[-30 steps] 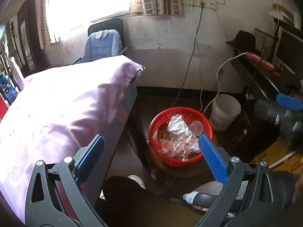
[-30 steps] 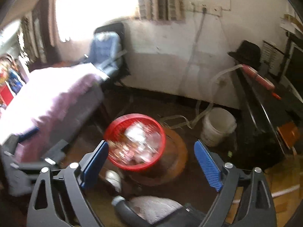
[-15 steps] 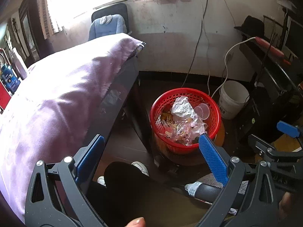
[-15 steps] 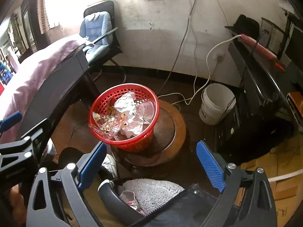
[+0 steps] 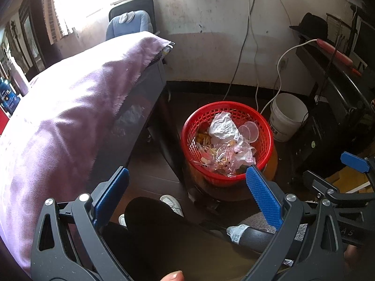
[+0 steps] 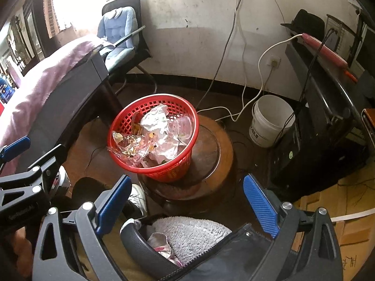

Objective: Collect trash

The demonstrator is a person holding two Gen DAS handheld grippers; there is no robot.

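Note:
A red mesh basket stands on a round wooden stool on the floor. It holds crumpled white paper, clear plastic wrappers and a clear cup. My left gripper hangs open above and short of the basket, nothing between its blue pads. My right gripper is also open and empty, held above the basket's near side. Each gripper shows at the edge of the other's view.
A table under a purple cloth fills the left. A white bucket and cables sit right of the basket. A dark desk is at far right, a blue-cushioned chair at the back. A person's dark leg and white shoe are below.
Both grippers have tilted down and drawn nearer the basket, which now sits larger and more central. The right view has steadied after blur. Both jaws stayed open.

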